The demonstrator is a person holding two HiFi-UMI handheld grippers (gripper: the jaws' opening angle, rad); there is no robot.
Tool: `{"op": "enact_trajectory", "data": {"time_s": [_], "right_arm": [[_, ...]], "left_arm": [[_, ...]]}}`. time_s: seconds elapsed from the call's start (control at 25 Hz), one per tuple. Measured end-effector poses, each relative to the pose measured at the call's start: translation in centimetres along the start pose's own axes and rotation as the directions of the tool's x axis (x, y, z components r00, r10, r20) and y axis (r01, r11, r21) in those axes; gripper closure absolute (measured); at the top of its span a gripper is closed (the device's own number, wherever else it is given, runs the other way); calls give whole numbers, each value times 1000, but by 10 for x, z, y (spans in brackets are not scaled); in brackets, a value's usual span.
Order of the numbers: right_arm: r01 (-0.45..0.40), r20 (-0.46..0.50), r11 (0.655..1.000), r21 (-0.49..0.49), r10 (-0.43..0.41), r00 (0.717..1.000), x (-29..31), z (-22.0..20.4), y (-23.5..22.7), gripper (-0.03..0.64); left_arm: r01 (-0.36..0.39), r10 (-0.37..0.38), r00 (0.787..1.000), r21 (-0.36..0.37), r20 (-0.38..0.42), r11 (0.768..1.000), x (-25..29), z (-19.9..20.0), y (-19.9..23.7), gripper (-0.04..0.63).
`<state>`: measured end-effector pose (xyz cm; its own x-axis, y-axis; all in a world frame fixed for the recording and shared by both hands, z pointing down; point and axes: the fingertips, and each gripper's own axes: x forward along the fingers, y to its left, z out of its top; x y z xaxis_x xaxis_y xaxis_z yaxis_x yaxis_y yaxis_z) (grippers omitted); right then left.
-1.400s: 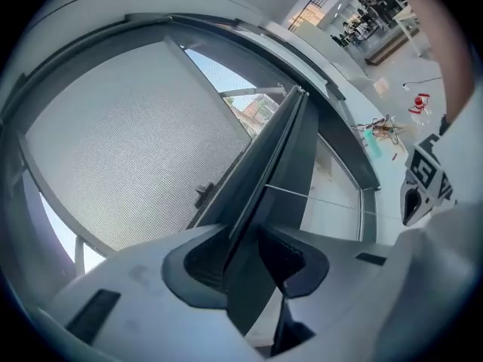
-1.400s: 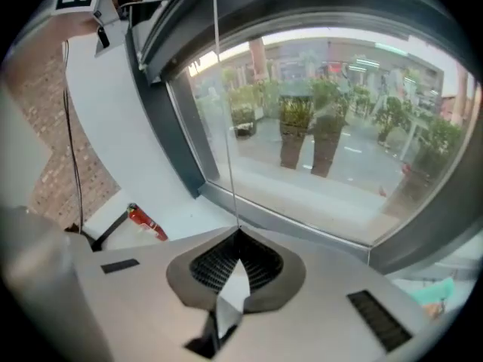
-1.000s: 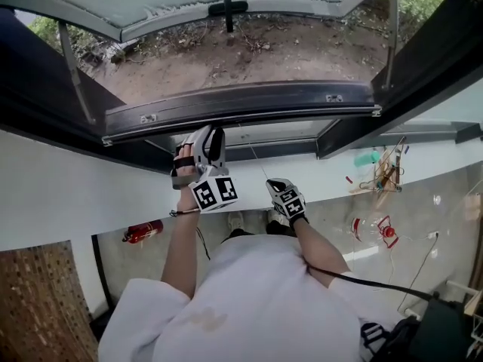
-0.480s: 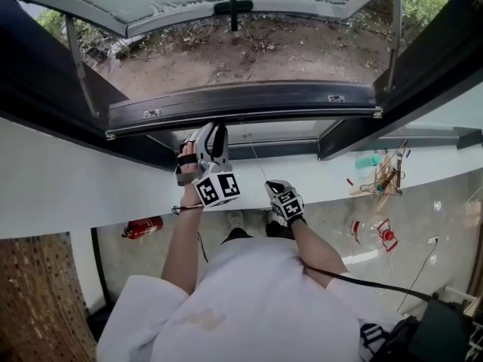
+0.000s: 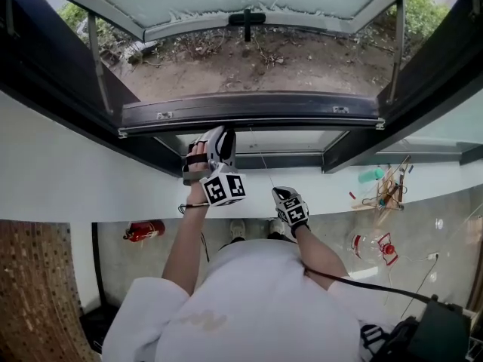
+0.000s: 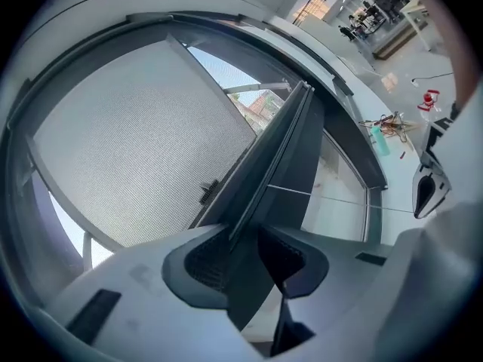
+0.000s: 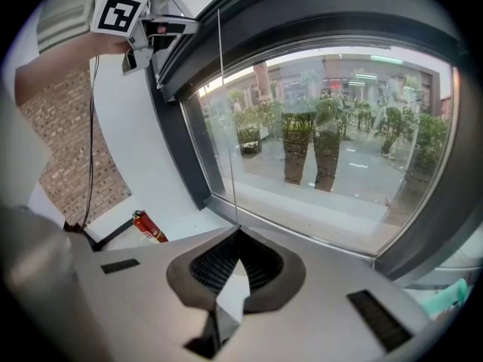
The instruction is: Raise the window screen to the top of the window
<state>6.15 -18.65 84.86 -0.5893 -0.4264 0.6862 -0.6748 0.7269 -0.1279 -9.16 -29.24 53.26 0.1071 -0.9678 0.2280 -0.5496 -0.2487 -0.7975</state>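
The left gripper [image 6: 245, 255] grips the dark screen bar [image 6: 281, 157] in mid-frame, ready to lift. The right gripper [image 7: 235, 259] pinches the thin cord [image 7: 224, 127]. Next, I think, push the bar up.

Fine grey mesh of window screen [image 6: 143, 142], dark grey window frame [image 5: 249, 111], thin grey cord [image 7: 225, 111], light grey left gripper [image 6: 243, 247] with black-and-white square-patterned marker cube [image 5: 225, 189], red fire extinguisher [image 5: 143, 230], brown brick wall [image 5: 34, 292], plain white wall [image 5: 60, 179], white shirt [image 5: 256, 300], bare brown soil [image 5: 287, 59], green shrubs [image 5: 423, 6].

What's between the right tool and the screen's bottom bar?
Only a cord. It is pinched in the shut jaws of the right tool and runs up to the dark bar. It shows clearest in the right gripper view.
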Motion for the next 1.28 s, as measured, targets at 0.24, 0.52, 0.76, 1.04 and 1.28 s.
{"op": "enact_trajectory", "data": {"time_s": [0.24, 0.52, 0.76, 1.04, 1.28], "right_arm": [[64, -20, 995, -75, -66, 998, -5, 2, -8, 617], [55, -13, 997, -60, -56, 998, 4, 9, -9, 617], [64, -11, 995, -70, -65, 998, 6, 17, -16, 615], [61, 42, 996, -69, -58, 997, 7, 39, -21, 615], [56, 102, 994, -94, -46, 994, 7, 62, -17, 617]], "left_arm": [[-11, 11, 1000, -8, 2, 1000, -1, 2, 1, 494], [-4, 5, 999, -44, 37, 999, -2, 5, 7, 494], [3, 1, 998, -67, 59, 998, -7, 9, 13, 494], [-77, 94, 990, -163, 102, 984, -13, 20, 36, 494], [-100, 135, 981, -235, 138, 967, -19, 35, 55, 494]]}}
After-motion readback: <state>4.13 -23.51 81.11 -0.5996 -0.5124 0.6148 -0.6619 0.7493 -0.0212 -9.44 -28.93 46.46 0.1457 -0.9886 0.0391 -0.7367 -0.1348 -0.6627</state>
